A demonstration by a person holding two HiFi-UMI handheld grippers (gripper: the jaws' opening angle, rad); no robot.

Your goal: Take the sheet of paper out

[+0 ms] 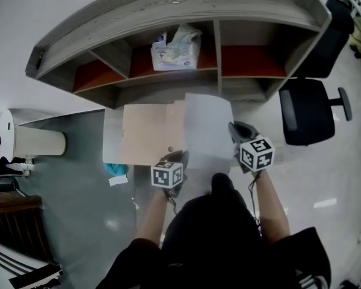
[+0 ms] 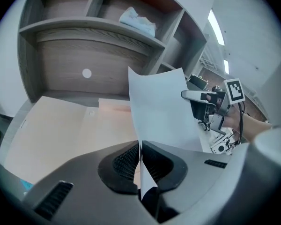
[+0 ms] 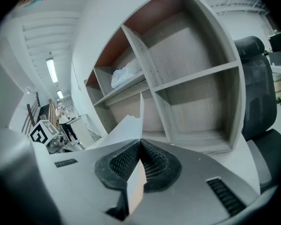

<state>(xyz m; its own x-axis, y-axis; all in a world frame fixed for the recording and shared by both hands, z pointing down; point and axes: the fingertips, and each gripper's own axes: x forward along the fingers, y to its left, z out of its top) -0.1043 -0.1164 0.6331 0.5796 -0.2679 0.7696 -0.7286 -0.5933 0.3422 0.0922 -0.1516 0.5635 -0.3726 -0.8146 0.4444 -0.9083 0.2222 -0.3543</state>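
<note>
A white sheet of paper [image 1: 207, 131] is lifted off the desk, held upright between both grippers. My left gripper [image 1: 182, 160] is shut on its lower left corner; in the left gripper view the sheet [image 2: 161, 109] rises from between the shut jaws of that gripper [image 2: 140, 165]. My right gripper [image 1: 233, 134] is shut on the sheet's right edge; in the right gripper view the paper [image 3: 126, 125] runs out of its closed pads [image 3: 124, 161]. A tan folder [image 1: 145, 134] lies open and flat on the desk [image 1: 84, 161] under the sheet.
A grey shelf unit [image 1: 168, 41] with red-backed compartments stands behind the desk; a plastic packet [image 1: 174, 50] sits in its middle compartment. A black office chair [image 1: 310, 110] stands at the right. A white cylinder [image 1: 39, 142] lies at the left. A teal scrap [image 1: 115, 168] lies by the folder.
</note>
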